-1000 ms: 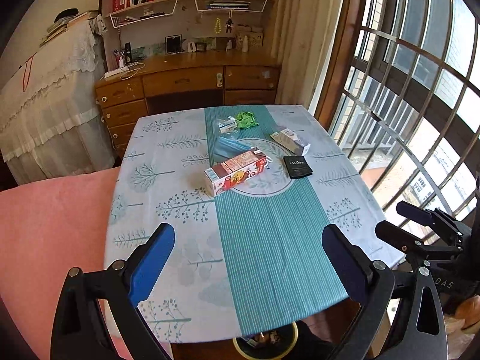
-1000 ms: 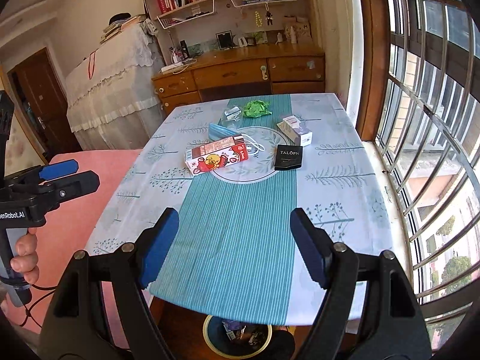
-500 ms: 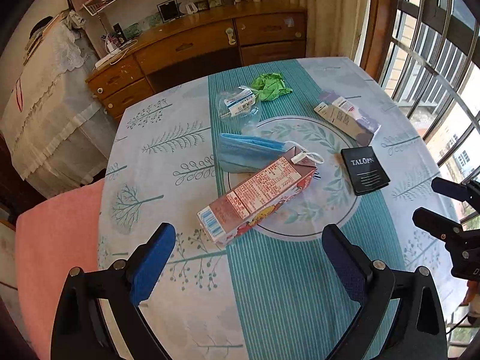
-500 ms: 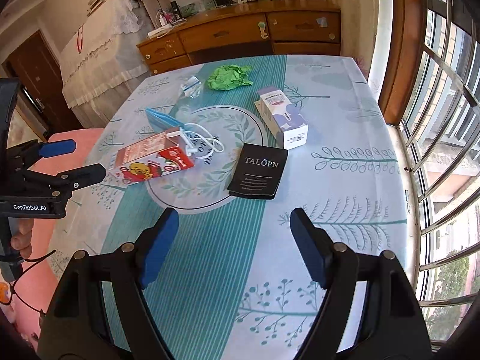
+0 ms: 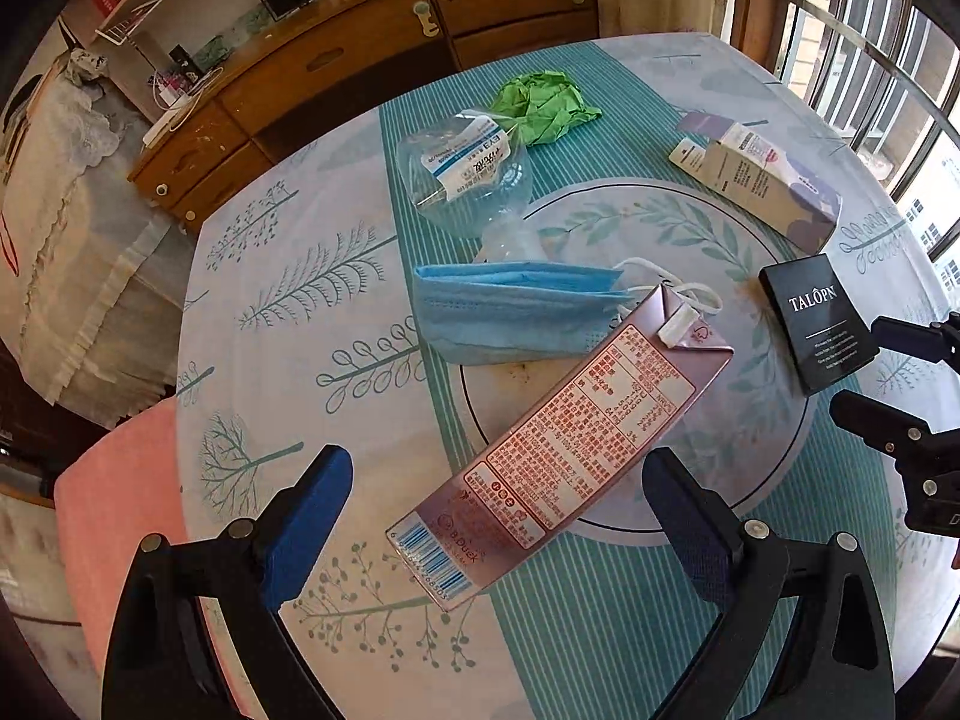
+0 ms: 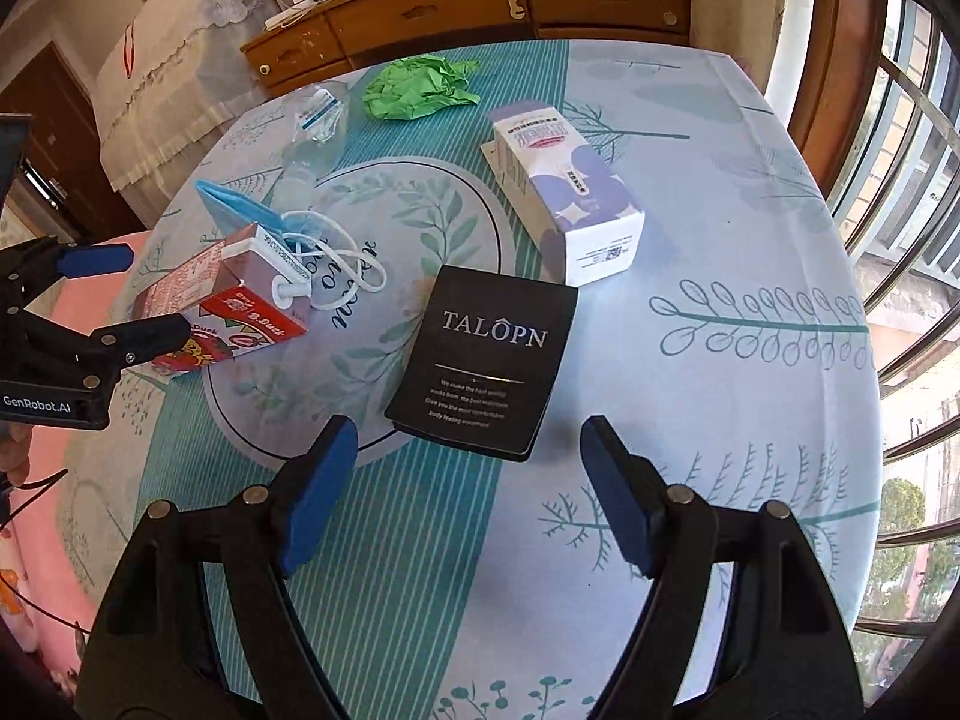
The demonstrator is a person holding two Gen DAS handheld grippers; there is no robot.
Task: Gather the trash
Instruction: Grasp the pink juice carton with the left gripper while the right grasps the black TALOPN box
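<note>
A pink drink carton (image 5: 564,456) lies on its side on the table, its barcode end between the open fingers of my left gripper (image 5: 495,504), which hovers just above it. Behind it rest a blue face mask (image 5: 510,312), a crushed clear bottle (image 5: 465,171) and crumpled green paper (image 5: 543,105). A black TALOPN packet (image 6: 489,360) lies flat just ahead of my right gripper (image 6: 471,480), which stands open and holds nothing. A white and purple box (image 6: 567,192) lies beyond the packet. The carton (image 6: 222,315) shows at the left of the right wrist view.
The round table carries a tree-print cloth with a teal striped runner (image 6: 396,540). A pink cushion (image 5: 114,516) sits at the left edge. A wooden desk (image 5: 372,48) stands behind the table, and barred windows (image 6: 912,180) run along the right.
Both grippers have moved forward and down over the table. The left now brackets the pink carton's end; the right has closed in on the black packet. Both stay open.
</note>
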